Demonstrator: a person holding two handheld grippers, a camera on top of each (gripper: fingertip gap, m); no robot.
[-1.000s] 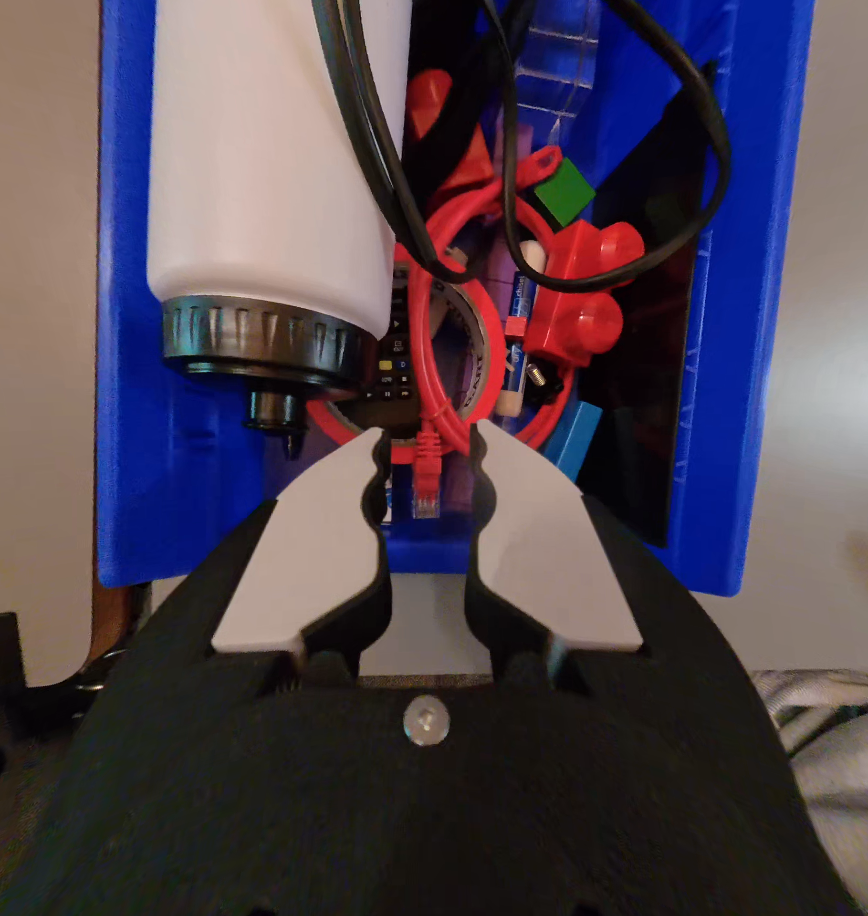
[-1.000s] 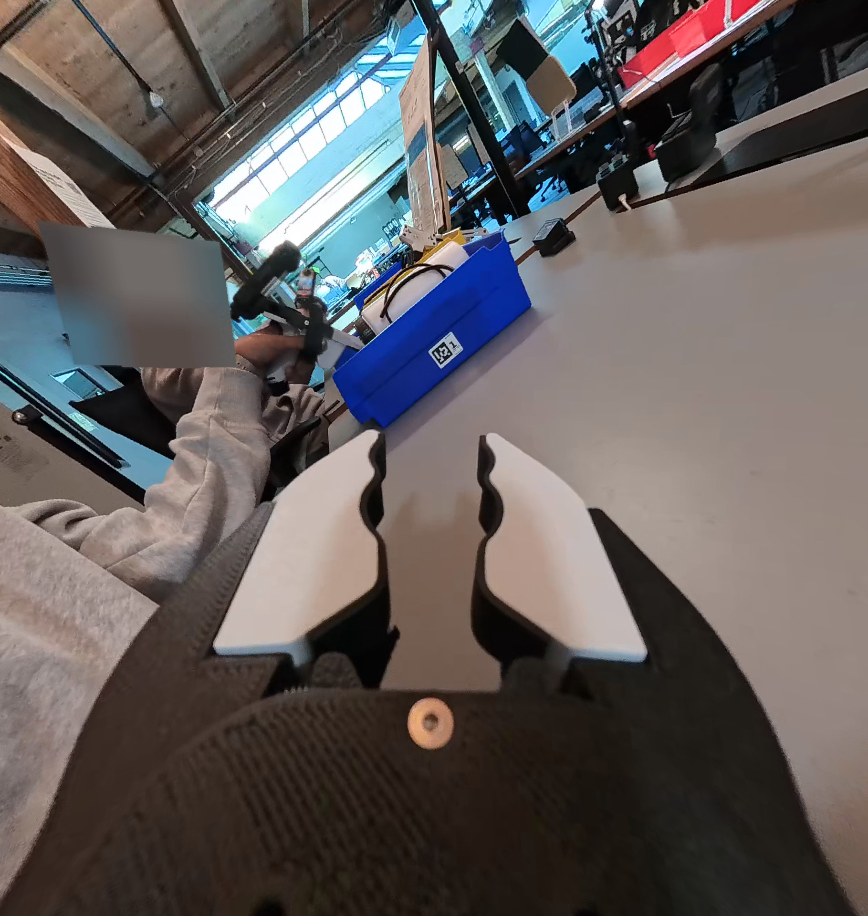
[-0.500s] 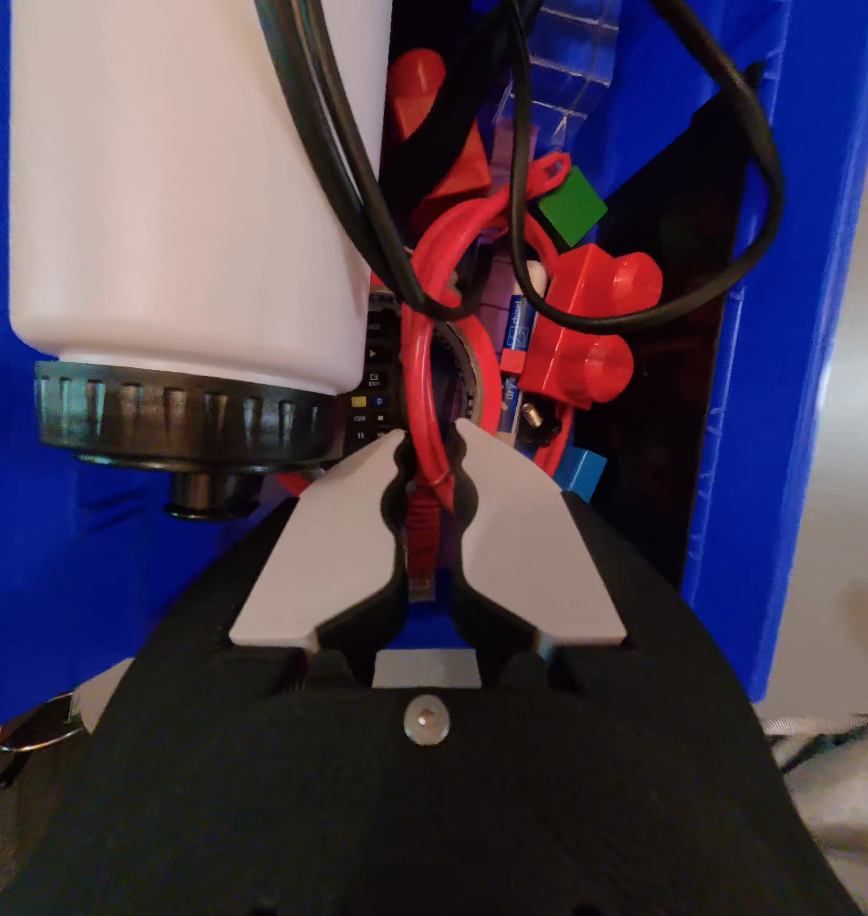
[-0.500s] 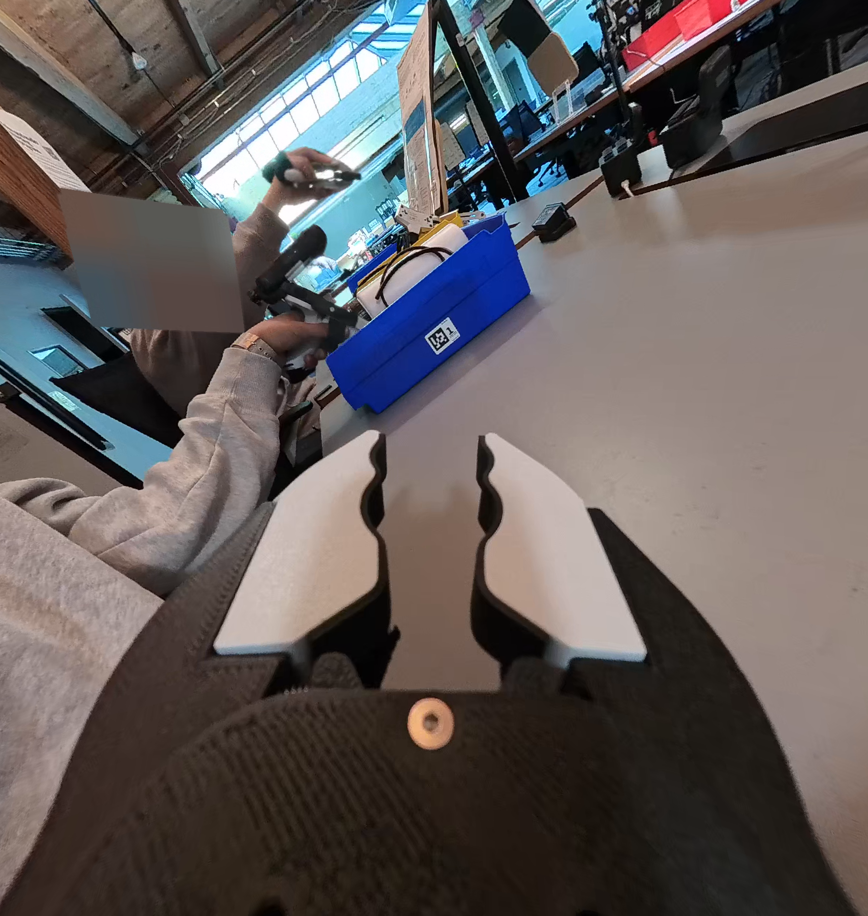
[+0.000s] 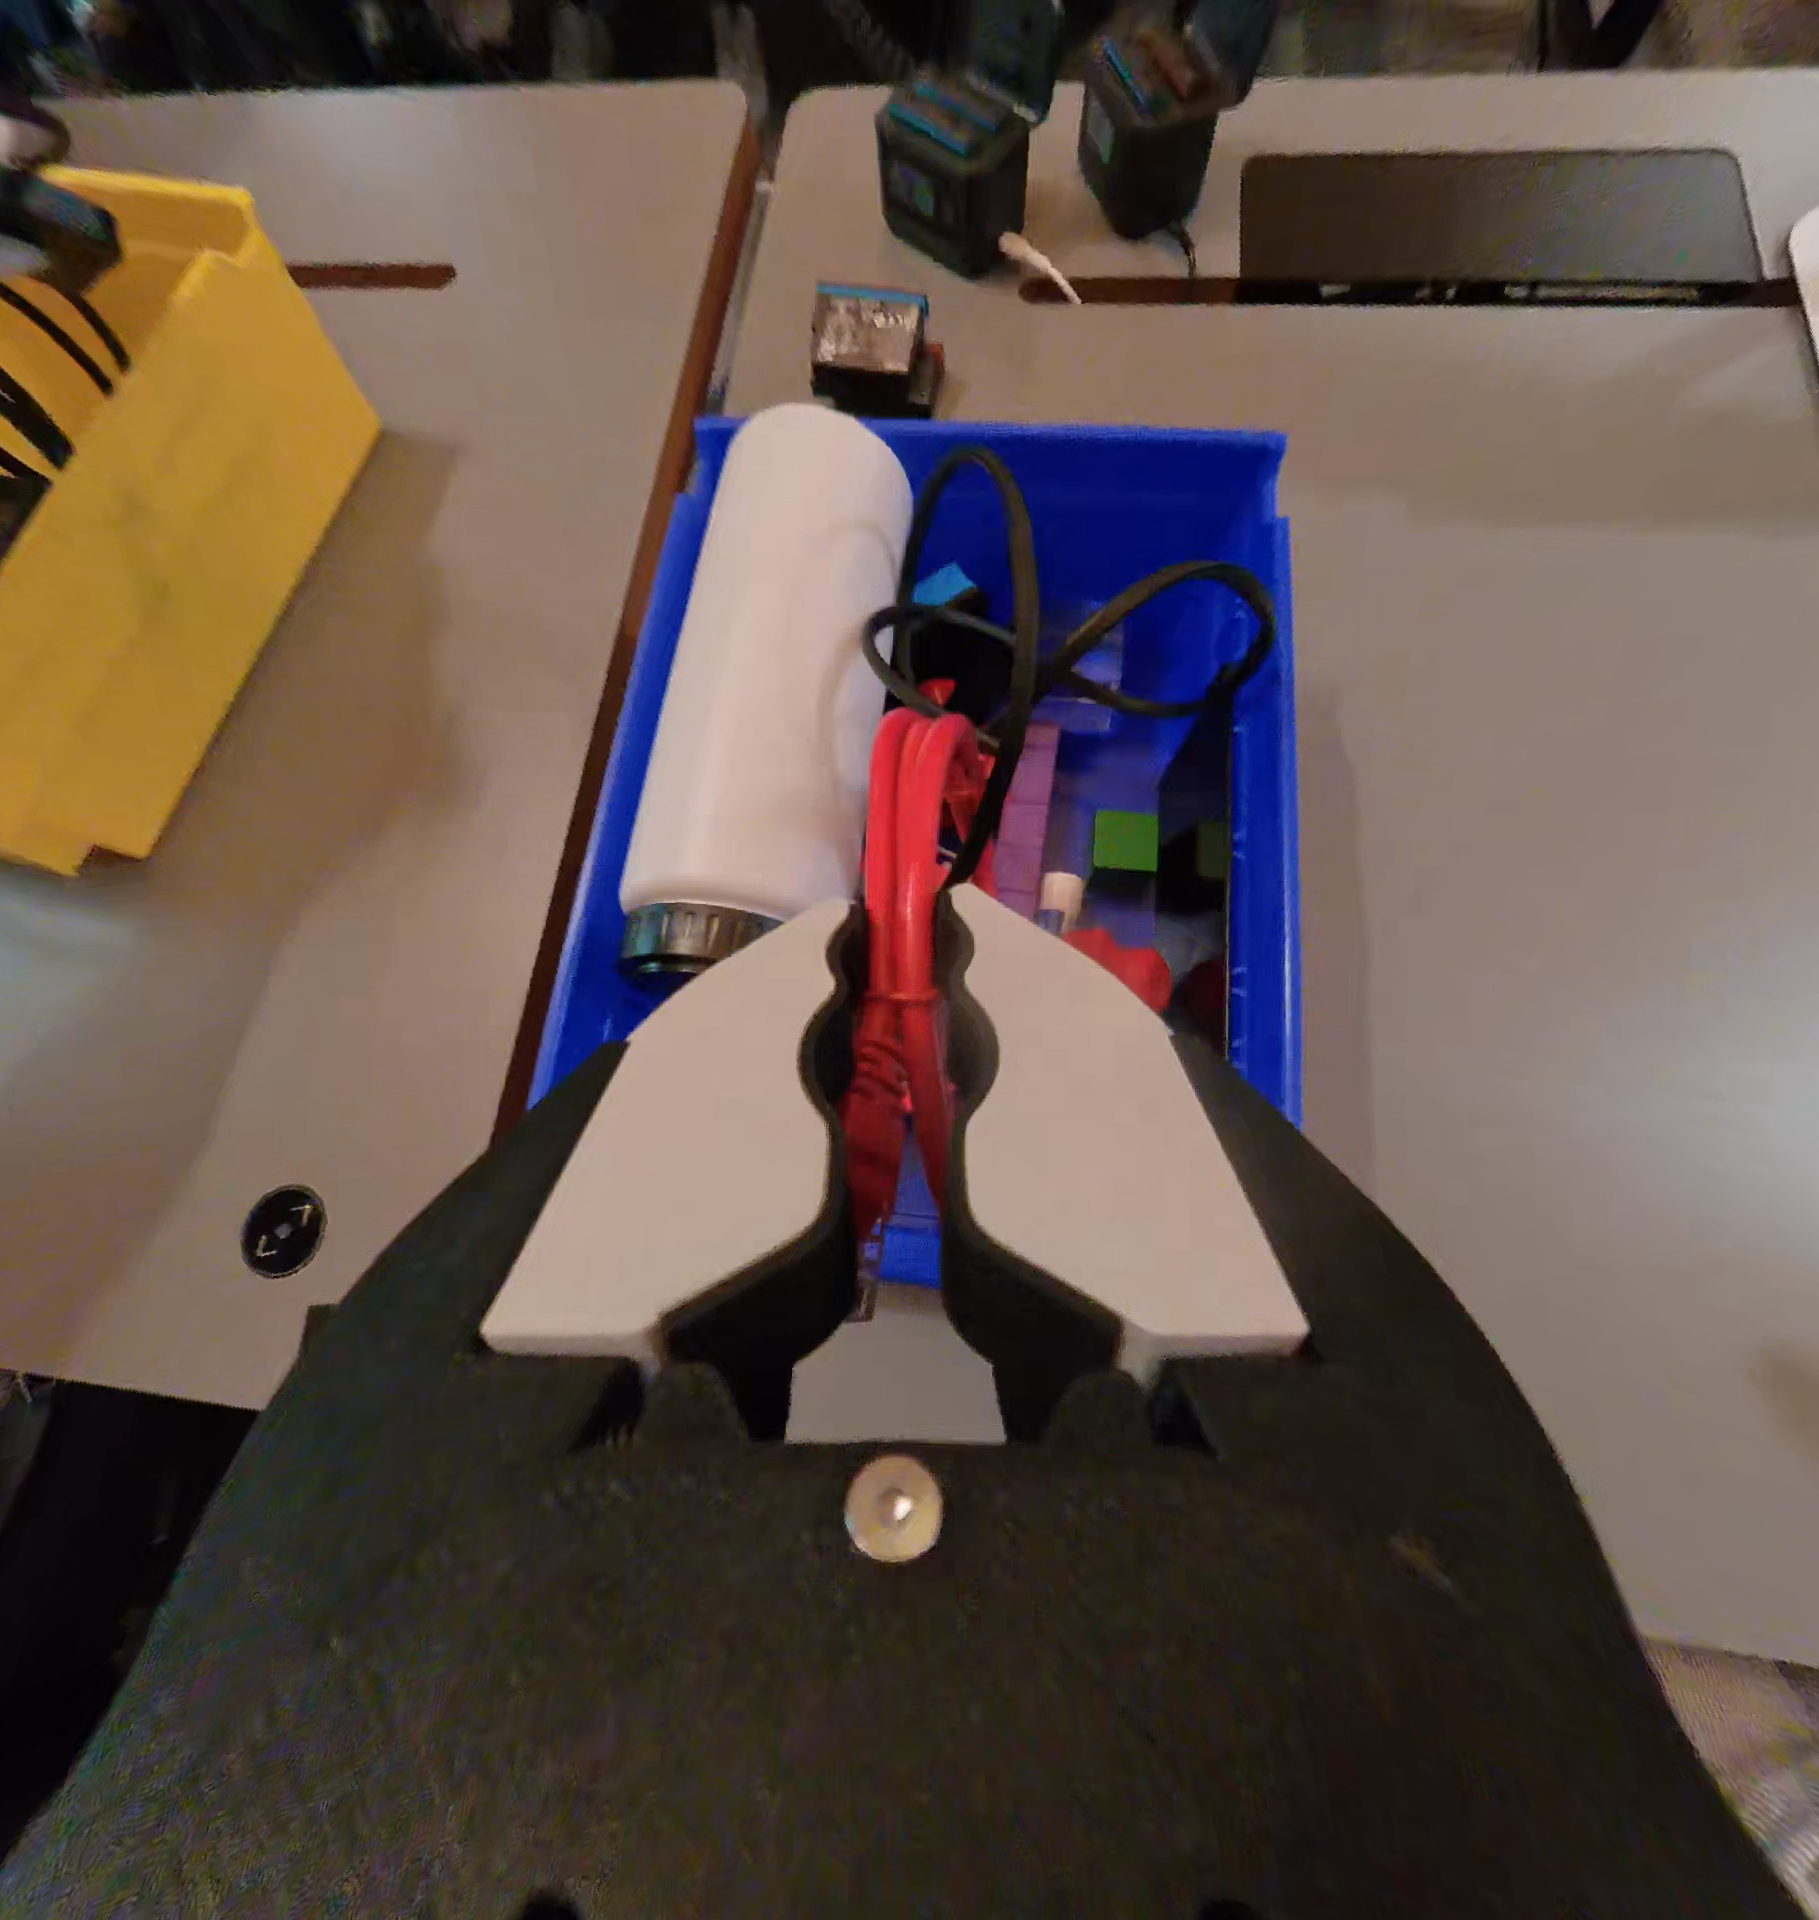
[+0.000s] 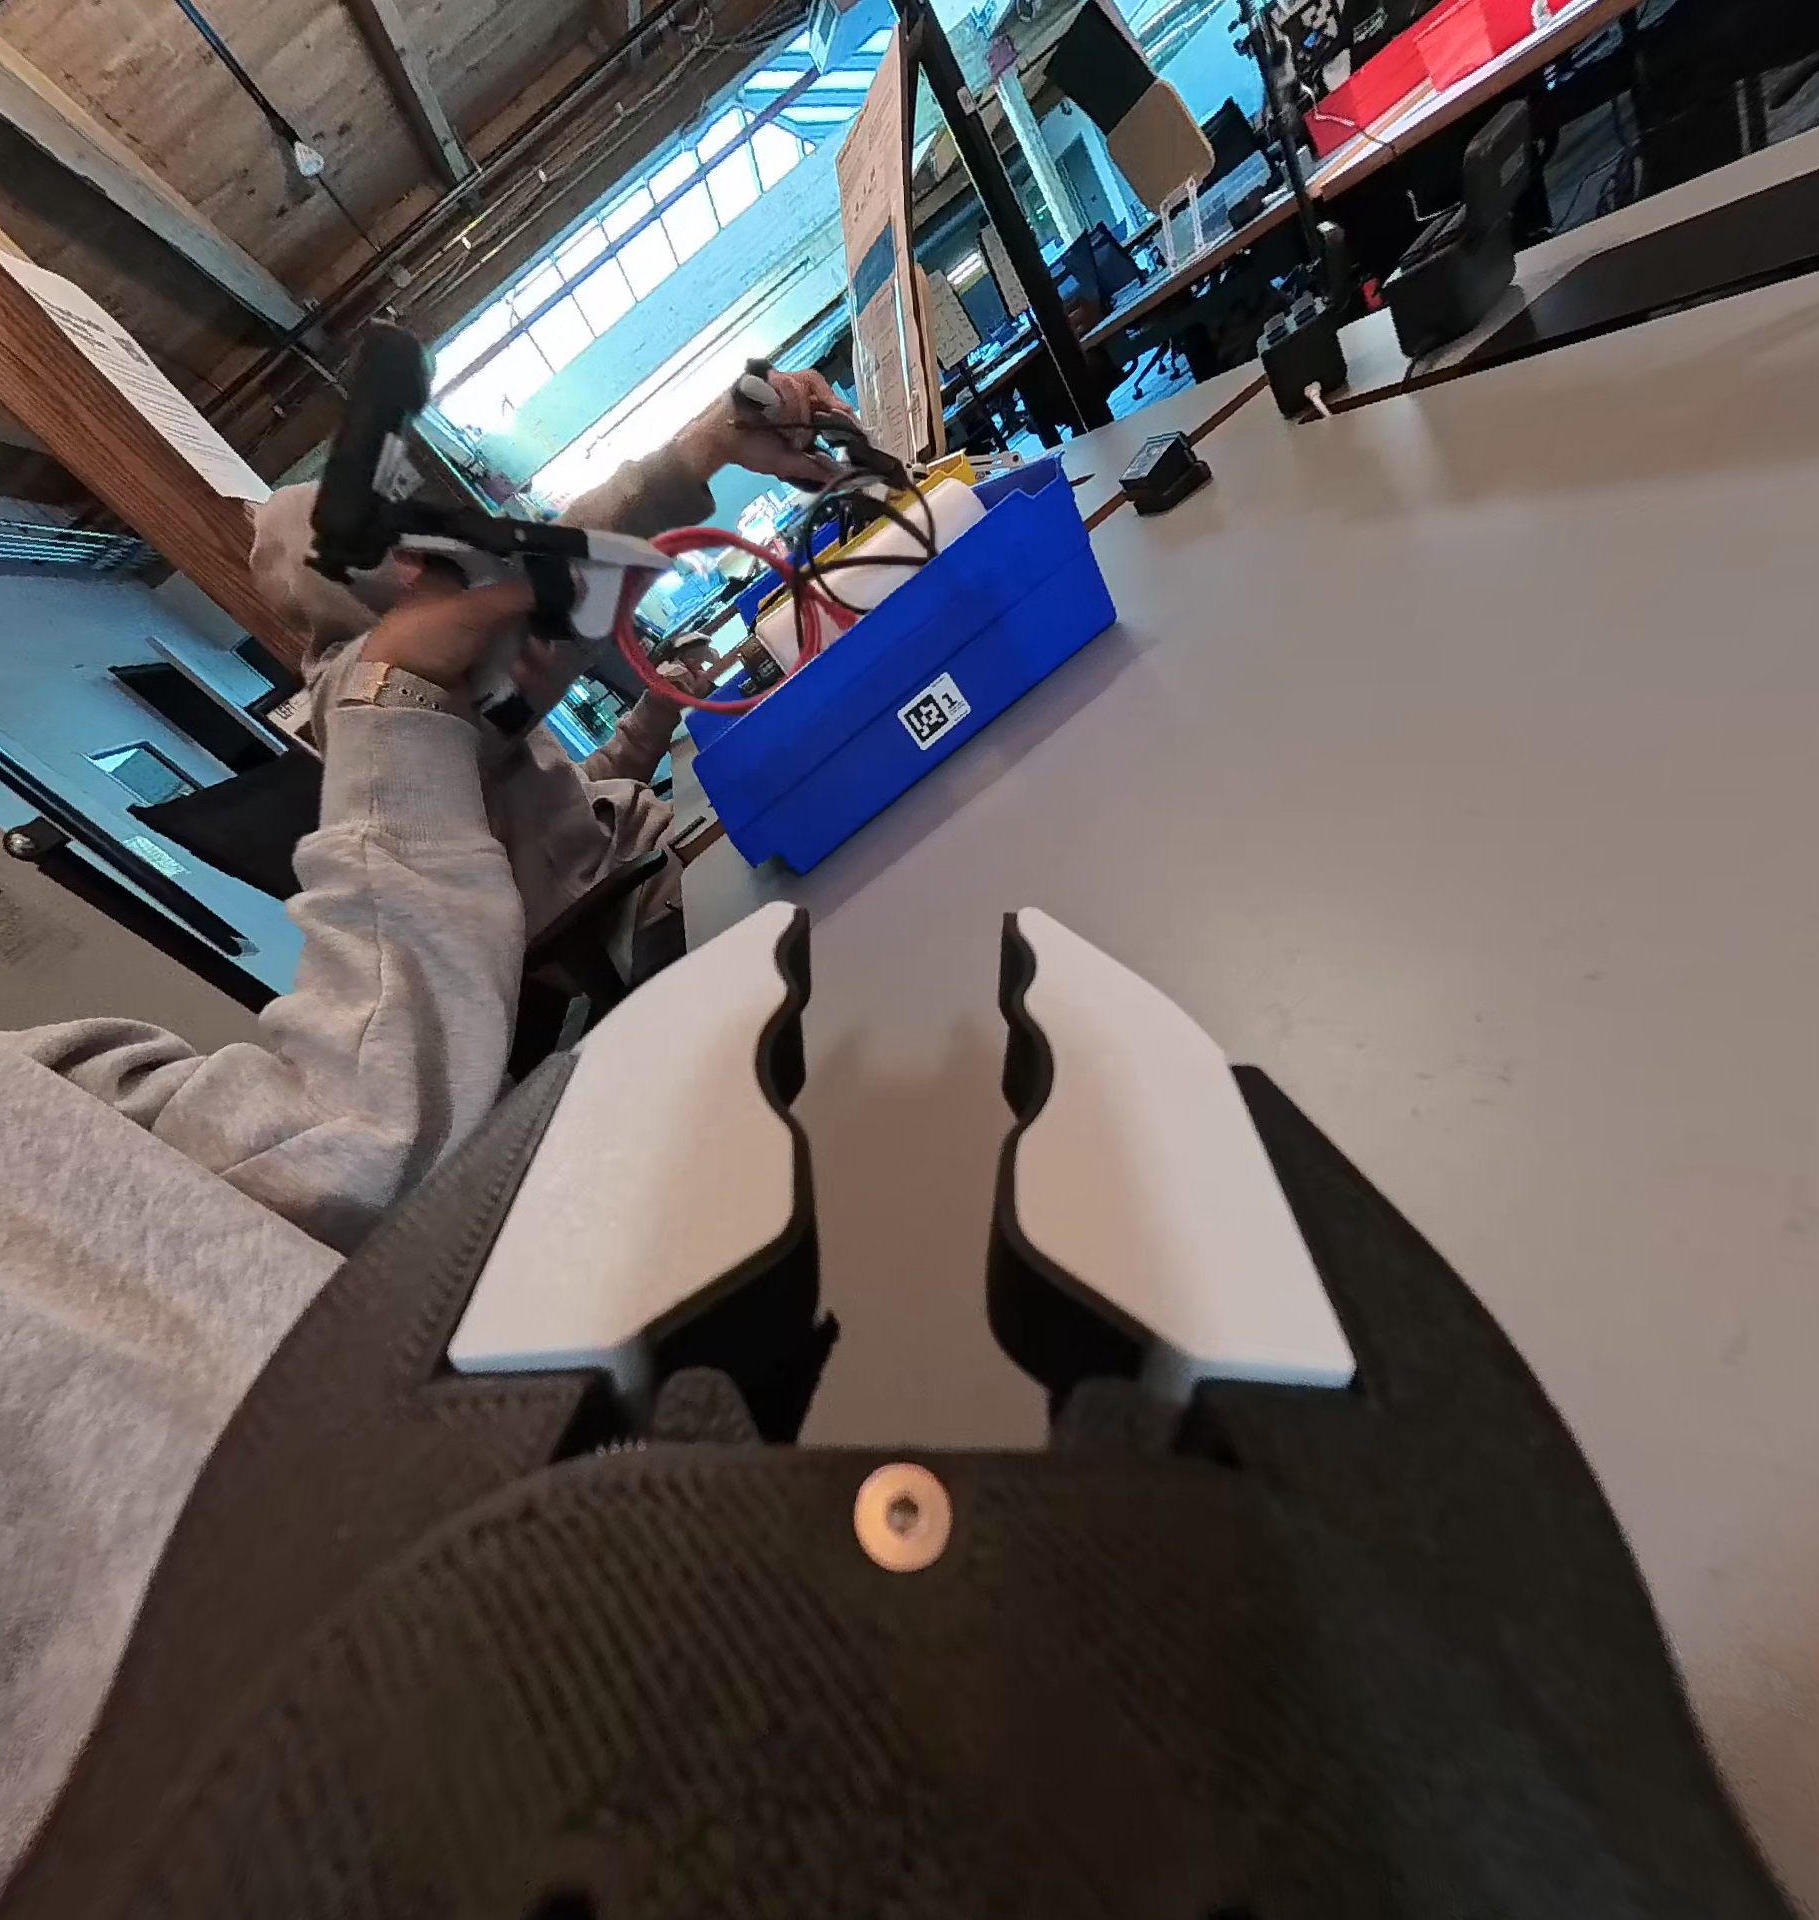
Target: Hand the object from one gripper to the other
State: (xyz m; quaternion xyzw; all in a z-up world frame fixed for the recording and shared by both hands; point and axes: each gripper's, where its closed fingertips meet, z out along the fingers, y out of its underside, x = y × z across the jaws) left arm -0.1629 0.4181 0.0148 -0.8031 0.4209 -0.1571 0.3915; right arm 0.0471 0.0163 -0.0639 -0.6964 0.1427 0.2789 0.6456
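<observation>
My left gripper (image 5: 900, 920) is shut on a coiled red cable (image 5: 905, 831) and holds it above the blue bin (image 5: 1263, 831). A black cable (image 5: 1019, 623) from the bin is looped through the red coil. In the right wrist view the left gripper (image 6: 635, 556) shows far off at the left, with the red cable (image 6: 676, 665) hanging from it over the blue bin (image 6: 915, 665). My right gripper (image 6: 903, 935) is open and empty, low over the grey table (image 6: 1456, 779), well short of the bin.
The bin holds a white bottle (image 5: 780, 675), a green block (image 5: 1125, 840), red pieces (image 5: 1128, 966) and other small items. A yellow bin (image 5: 105, 582) stands to the left. Black chargers (image 5: 952, 177) and a black pad (image 5: 1497, 218) lie behind. A person's grey sleeve (image 6: 396, 987) is at left. Tip to tip, the grippers are about 45 centimetres apart.
My left gripper has closed on the red cable and lifted it well up out of the blue bin. The right gripper has stayed open and nearly still.
</observation>
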